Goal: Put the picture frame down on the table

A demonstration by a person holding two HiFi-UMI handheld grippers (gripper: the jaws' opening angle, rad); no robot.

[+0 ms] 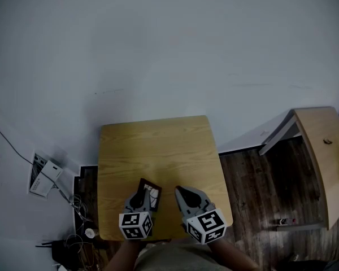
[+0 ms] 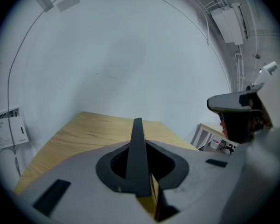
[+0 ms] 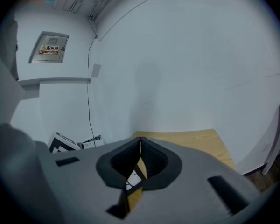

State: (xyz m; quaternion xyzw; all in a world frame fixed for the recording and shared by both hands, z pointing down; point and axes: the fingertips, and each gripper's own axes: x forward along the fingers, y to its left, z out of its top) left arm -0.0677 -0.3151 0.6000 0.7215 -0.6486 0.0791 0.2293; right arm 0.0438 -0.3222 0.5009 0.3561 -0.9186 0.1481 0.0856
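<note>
Jaws of the left tongs (image 1: pixel 140 197) (image 2: pixel 138 148) are pressing on the picture frame (image 1: pixel 150 193) (image 2: pixel 137 127), which is standing edge-on between them as a thin dark strip. Seen from the head view, the frame is sitting tilted over the near part of the table (image 1: pixel 158 145), poking forward and rightward past the tips; whether it is touching the wood I cannot tell. Just to its right, the right tongs (image 1: pixel 178 190) (image 3: pixel 140 142) are hovering apart from the frame, jaws meeting with nothing between them. Farther off, the tabletop is stretching bare toward the pale wall.
</note>
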